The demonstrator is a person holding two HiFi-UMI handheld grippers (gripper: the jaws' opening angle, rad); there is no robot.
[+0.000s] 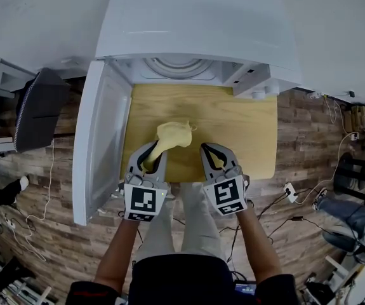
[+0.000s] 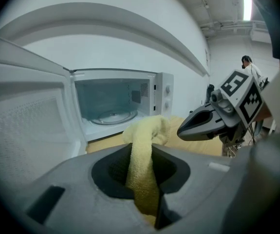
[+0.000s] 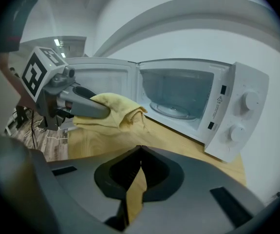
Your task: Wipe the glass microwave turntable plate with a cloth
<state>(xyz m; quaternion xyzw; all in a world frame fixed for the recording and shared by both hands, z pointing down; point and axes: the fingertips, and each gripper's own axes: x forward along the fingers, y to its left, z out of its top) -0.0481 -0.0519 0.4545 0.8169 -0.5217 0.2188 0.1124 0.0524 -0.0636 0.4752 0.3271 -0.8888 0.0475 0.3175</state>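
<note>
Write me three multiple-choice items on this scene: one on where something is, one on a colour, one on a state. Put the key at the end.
1. Where is the glass turntable plate?
A. on the wooden table
B. inside the microwave
C. on the floor

2. What colour is the cloth?
A. yellow
B. blue
C. white

3. The microwave door is:
A. shut
B. off its hinges
C. swung open

Key:
1 B: both gripper views show the plate lying on the floor of the open cavity.
2 A: the cloth clamped in the left gripper is plainly yellow.
3 C: in the head view the door stands out from the cavity's left side, leaving the inside in view.
</note>
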